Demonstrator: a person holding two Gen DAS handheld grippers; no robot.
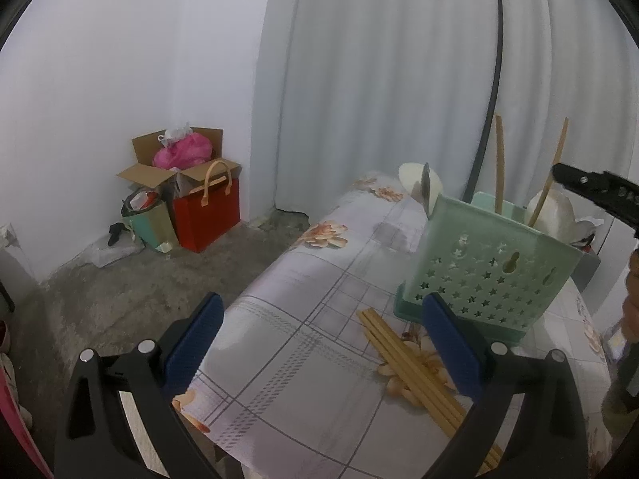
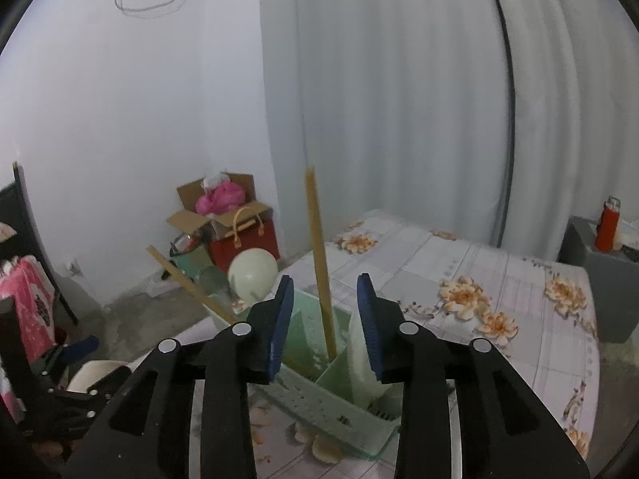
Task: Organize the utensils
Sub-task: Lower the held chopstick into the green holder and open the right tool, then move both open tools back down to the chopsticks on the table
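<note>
Left wrist view, left to right. Lower left: my left gripper [image 1: 319, 339], pads spread wide, nothing between them. Lower centre: bundle of loose chopsticks [image 1: 415, 371] lying flat on the floral tablecloth [image 1: 279, 319], running under my right-hand pad. Right of centre: green utensil holder [image 1: 491, 275], upright, just beyond the bundle; two chopsticks and a spoon stand in it. Far right edge: my right gripper [image 1: 595, 191], partly cut off.

Right wrist view, left to right. Lower left: white bowl [image 2: 100, 371], partly hidden. Left of centre: leaning chopstick [image 2: 187, 283]. Centre: my right gripper [image 2: 325, 319], pads parted above the holder; upright chopstick [image 2: 319, 263] stands between them, touching neither.
</note>
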